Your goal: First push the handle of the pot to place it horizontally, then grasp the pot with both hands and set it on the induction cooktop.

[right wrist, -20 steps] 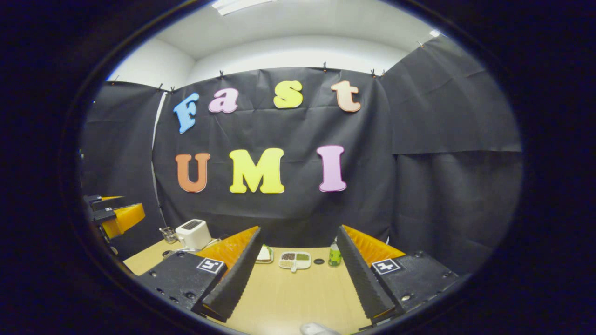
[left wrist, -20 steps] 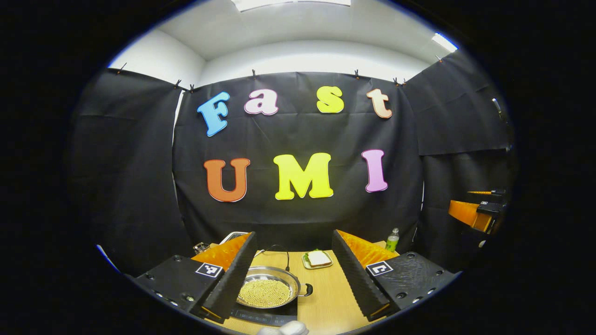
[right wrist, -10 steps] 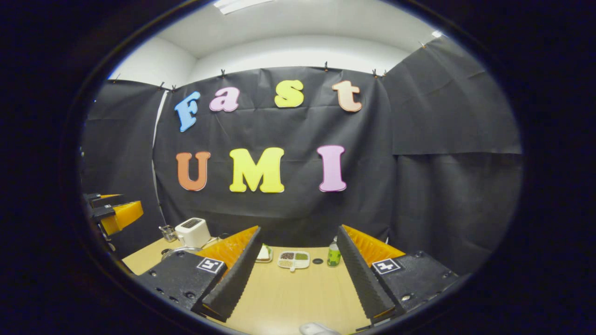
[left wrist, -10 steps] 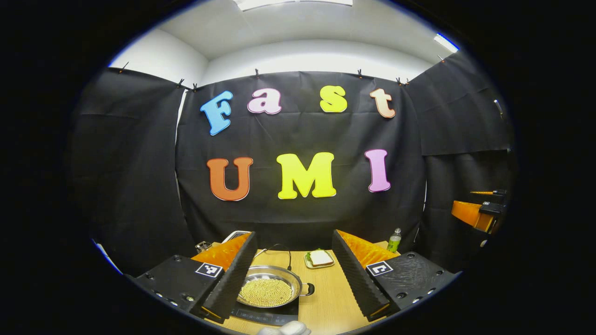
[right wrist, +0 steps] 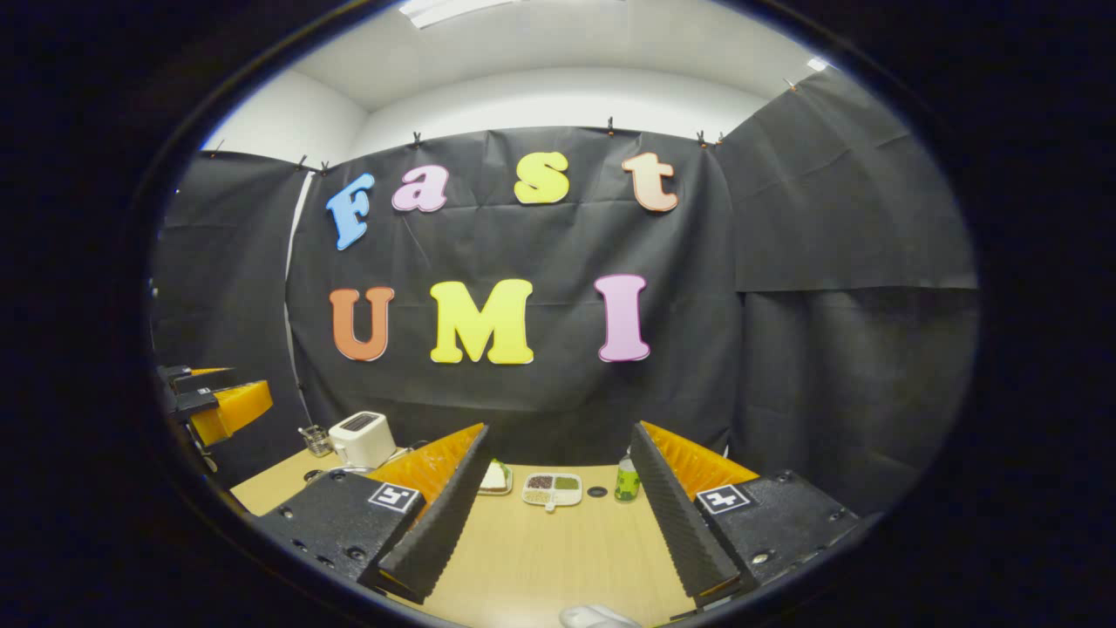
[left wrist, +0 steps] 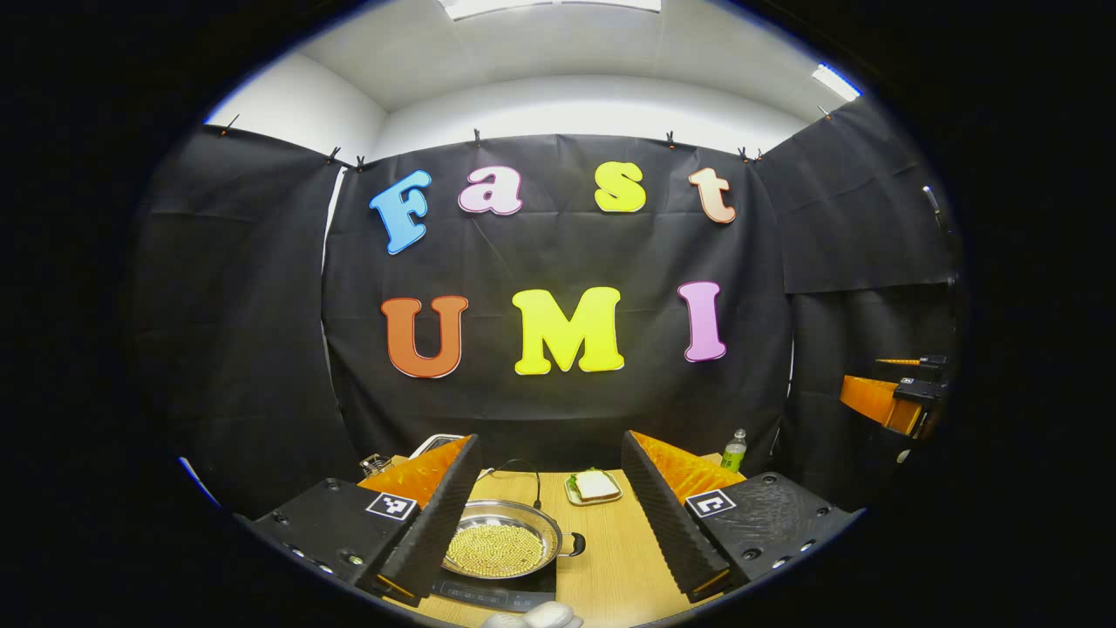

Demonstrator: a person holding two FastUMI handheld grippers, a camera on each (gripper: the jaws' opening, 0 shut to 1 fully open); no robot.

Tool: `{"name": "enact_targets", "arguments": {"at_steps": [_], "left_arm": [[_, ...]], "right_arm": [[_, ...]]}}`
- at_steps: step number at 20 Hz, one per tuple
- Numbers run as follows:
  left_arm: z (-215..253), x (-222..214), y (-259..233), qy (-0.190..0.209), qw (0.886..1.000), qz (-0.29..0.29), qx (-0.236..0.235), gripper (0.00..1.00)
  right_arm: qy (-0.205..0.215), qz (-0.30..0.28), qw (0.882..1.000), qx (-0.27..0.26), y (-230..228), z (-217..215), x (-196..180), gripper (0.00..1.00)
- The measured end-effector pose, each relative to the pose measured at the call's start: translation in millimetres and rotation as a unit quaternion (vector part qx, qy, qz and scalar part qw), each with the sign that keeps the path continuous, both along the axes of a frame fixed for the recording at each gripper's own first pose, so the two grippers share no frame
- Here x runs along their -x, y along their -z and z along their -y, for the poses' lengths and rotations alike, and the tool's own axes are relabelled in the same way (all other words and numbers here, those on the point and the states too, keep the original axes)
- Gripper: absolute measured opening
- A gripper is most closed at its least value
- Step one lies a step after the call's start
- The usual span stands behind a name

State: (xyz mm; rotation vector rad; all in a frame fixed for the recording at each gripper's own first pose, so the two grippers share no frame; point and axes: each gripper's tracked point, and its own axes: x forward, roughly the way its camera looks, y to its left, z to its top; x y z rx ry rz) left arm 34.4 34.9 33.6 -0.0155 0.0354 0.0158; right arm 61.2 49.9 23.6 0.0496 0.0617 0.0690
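A shallow steel pot [left wrist: 500, 548] holding small yellow beads rests on the black induction cooktop [left wrist: 501, 591] on the wooden table. Its side handle [left wrist: 574, 544] points right. In the left gripper view my left gripper [left wrist: 549, 510] hangs open above and in front of the pot, its fingers [left wrist: 433, 522] wide apart with nothing between them. My right gripper [right wrist: 558, 501] is open too, held above bare tabletop. The other gripper shows far off at each view's edge: the right gripper [left wrist: 889, 397] and the left gripper [right wrist: 218, 406].
A plate with a sandwich [left wrist: 595, 487] sits behind the pot, and a green bottle [left wrist: 735, 450] stands at the back right. In the right gripper view a white toaster [right wrist: 360, 439], a divided snack tray [right wrist: 552, 488] and a green can [right wrist: 626, 480] line the table's far side.
Both views wobble only slightly. The pot stays on the cooktop and both grippers stay open.
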Motion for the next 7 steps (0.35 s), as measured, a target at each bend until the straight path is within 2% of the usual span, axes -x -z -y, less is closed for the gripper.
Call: {"name": "enact_targets", "arguments": {"at_steps": [7], "left_arm": [[-1.9, 0.0, 1.6, -0.001, 1.000, -0.001, 0.000, 0.96]], "right_arm": [[0.004, -0.007, 1.000, -0.001, 3.0, 0.8, 0.6, 1.00]]}}
